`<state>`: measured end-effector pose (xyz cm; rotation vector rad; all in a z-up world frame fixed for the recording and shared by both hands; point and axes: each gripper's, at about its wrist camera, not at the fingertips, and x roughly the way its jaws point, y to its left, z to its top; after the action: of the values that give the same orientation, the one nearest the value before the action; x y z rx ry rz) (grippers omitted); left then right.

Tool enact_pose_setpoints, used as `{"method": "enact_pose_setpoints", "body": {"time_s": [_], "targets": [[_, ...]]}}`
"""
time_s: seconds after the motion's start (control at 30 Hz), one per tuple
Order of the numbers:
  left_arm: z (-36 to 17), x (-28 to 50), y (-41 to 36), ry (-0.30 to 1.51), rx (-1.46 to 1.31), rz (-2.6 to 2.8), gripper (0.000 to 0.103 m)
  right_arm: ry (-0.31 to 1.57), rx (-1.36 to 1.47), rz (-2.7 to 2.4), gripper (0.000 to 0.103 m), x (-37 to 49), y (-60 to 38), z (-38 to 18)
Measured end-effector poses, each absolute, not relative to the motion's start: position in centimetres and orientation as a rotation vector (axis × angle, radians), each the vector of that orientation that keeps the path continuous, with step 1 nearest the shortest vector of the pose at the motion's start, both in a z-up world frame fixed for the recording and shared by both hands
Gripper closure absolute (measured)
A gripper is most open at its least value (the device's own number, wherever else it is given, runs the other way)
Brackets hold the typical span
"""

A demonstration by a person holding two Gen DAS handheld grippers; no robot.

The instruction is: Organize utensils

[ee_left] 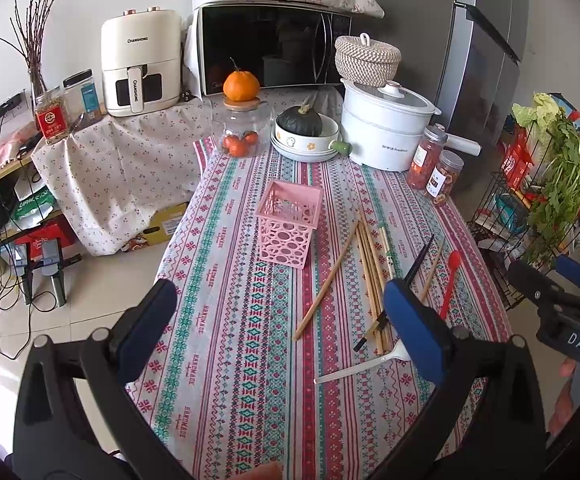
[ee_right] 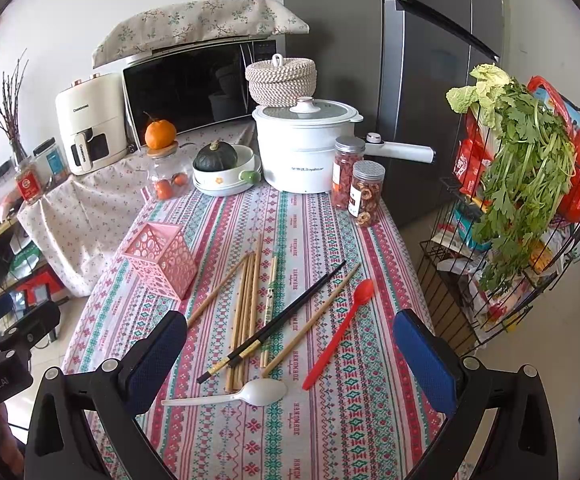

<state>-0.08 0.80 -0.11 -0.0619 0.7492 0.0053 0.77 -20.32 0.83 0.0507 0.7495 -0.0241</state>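
A pink perforated holder [ee_left: 290, 224] [ee_right: 162, 258] stands upright on the patterned tablecloth [ee_left: 226, 288]. To its right lie several wooden chopsticks [ee_left: 370, 276] [ee_right: 246, 304], a black pair [ee_right: 274, 320], a red spoon [ee_left: 449, 284] [ee_right: 340, 330] and a white plastic spoon [ee_right: 250, 394] [ee_left: 366, 364]. My left gripper [ee_left: 280, 332] hovers open above the near part of the table, nothing between its blue pads. My right gripper [ee_right: 290, 356] is open too, hanging over the chopsticks and spoons. The right gripper's body [ee_left: 570, 312] shows at the right edge of the left wrist view.
At the table's far end stand a white electric pot [ee_left: 386, 128], two snack jars [ee_right: 356, 184], a bowl with a green squash [ee_left: 304, 132] and a glass jar topped by an orange [ee_left: 242, 120]. A wire rack with greens [ee_right: 518, 200] stands right of the table.
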Motion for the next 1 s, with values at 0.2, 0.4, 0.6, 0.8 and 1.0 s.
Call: {"method": "enact_pose_setpoints", "body": {"time_s": [0.2, 0.4, 0.6, 0.8, 1.0], "targets": [[-0.14, -0.17, 0.80, 0.750, -0.061, 0.006, 0.000, 0.751, 0.049, -0.024, 0.000, 0.79, -20.31, 0.85], [-0.12, -0.10, 0.78, 0.751, -0.061, 0.006, 0.000, 0.751, 0.049, -0.023, 0.000, 0.77, -20.32, 0.83], [-0.16, -0.32, 0.95, 0.749, -0.063, 0.007, 0.000, 0.751, 0.050, -0.023, 0.000, 0.76, -20.32, 0.82], [-0.40, -0.21, 0.69, 0.749, -0.059, 0.012, 0.000, 0.749, 0.051, -0.021, 0.000, 0.74, -20.38, 0.95], [-0.63, -0.64, 0.78, 0.748, -0.056, 0.006, 0.000, 0.754, 0.047, -0.024, 0.000, 0.79, -20.21, 0.58]]}}
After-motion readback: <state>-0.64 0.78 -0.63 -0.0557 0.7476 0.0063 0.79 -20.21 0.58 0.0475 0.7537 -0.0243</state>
